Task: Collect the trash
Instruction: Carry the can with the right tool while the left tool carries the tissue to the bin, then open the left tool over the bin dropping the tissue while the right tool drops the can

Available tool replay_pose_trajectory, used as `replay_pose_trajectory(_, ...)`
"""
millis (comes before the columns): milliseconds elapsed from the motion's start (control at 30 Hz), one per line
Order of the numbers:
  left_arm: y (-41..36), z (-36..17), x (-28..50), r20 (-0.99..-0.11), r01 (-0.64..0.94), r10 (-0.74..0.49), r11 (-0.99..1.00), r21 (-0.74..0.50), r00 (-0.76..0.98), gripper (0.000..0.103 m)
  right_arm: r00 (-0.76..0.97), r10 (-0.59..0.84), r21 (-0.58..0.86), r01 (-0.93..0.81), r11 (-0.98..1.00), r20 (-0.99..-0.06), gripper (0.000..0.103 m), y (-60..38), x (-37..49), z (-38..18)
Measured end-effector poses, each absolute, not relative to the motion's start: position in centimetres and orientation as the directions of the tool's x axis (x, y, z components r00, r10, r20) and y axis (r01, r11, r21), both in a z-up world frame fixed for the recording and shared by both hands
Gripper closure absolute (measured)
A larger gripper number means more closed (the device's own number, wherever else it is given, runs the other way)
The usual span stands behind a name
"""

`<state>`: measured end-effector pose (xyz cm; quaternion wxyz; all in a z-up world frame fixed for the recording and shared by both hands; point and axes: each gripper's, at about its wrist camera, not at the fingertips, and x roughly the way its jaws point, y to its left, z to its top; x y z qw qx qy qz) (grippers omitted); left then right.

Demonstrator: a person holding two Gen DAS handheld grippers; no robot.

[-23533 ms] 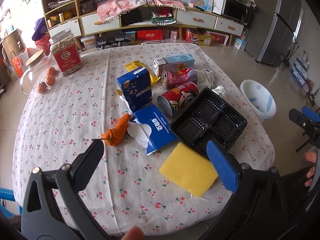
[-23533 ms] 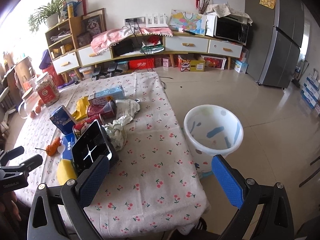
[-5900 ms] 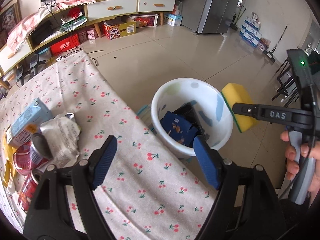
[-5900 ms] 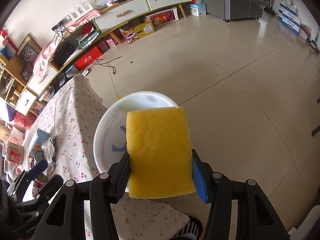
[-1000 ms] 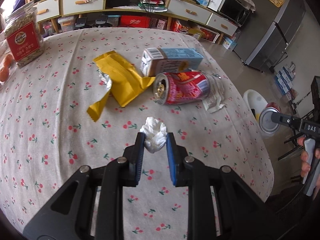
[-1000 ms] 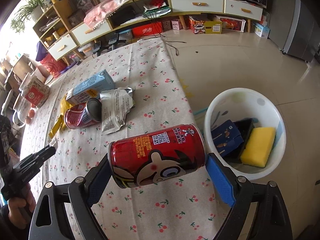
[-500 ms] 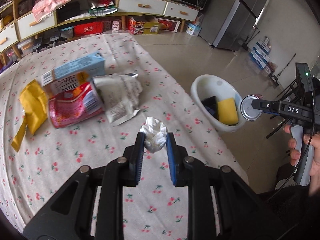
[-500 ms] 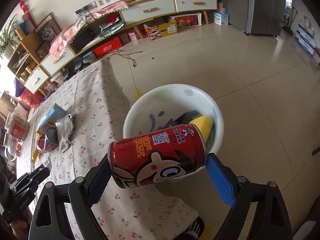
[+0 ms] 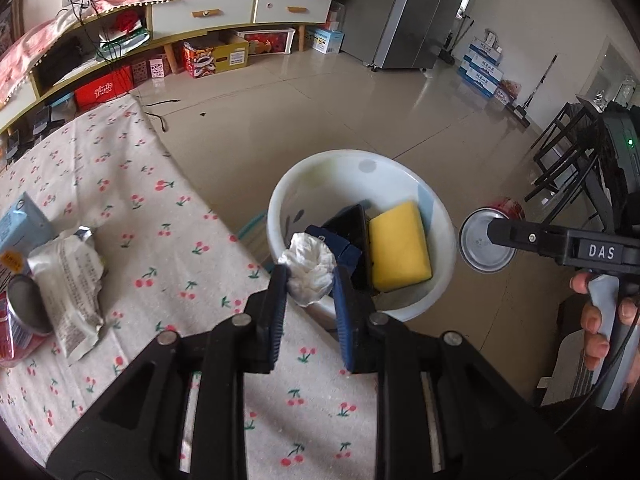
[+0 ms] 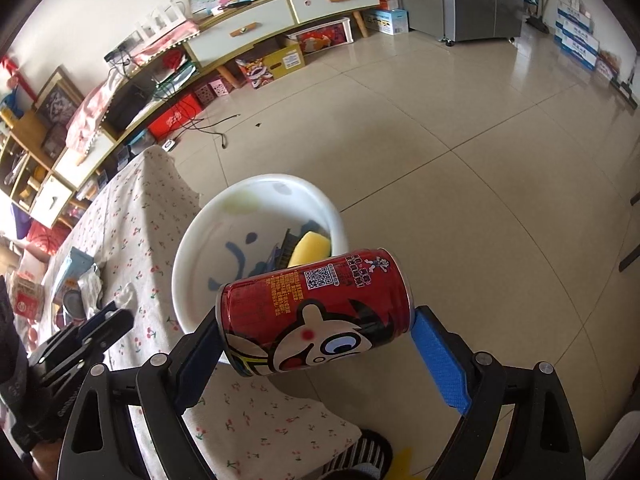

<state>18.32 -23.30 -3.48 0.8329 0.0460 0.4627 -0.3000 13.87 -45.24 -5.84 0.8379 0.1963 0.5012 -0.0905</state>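
Note:
My left gripper (image 9: 310,280) is shut on a crumpled white tissue (image 9: 308,270) and holds it over the table's edge, at the near rim of the white trash bin (image 9: 316,172). The bin holds a yellow sponge (image 9: 400,248), a blue box (image 9: 336,246) and a black tray. My right gripper (image 10: 316,328) is shut on a red drink can (image 10: 316,312), gripped end to end, above the floor just beside the bin (image 10: 208,240). The can's silver end (image 9: 486,240) shows in the left wrist view.
On the cherry-print tablecloth (image 9: 140,208) lie a silver wrapper (image 9: 68,276), another red can (image 9: 18,324) and a light blue carton (image 9: 20,224). Tiled floor surrounds the bin. A low cabinet (image 10: 280,12) lines the far wall, a fridge (image 9: 424,12) beyond.
My left gripper has carried the tissue right, from over the table to the bin's rim. My right gripper has moved the can closer to the bin.

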Motion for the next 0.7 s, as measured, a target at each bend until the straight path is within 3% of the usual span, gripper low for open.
replay_pose_trajectory(233, -25.0, -4.0, 19.0, -0.800, 0.558, -0.443, 0.813, -0.168, 0.405, 0.075, 0.483, 0.042, 0.245, 0.367, 0.897, -0.875, 0.011, -46.1, 13.8, -6.0)
replay_pose_trajectory(400, -24.5, -3.9, 19.2, -0.797, 0.529, -0.429, 0.833, -0.165, 0.426, 0.036, 0.478, 0.039, 0.245, 0.378, 0.893, -0.878, 0.011, -46.3, 14.0, -6.2)
replay_pose_trajectory(533, -23.2, -3.5, 19.2, -0.796, 0.499, -0.421, 0.848, -0.176, 0.435, 0.035, 0.473, 0.039, 0.246, 0.384, 0.890, -0.880, 0.011, -46.3, 14.3, -6.2)
replay_pose_trajectory(700, -19.9, -3.0, 18.9, -0.797, 0.444, -0.393, 0.878, -0.178, 0.458, 0.025, 0.466, 0.045, 0.247, 0.382, 0.891, -0.884, 0.011, -45.5, 15.3, -6.2)
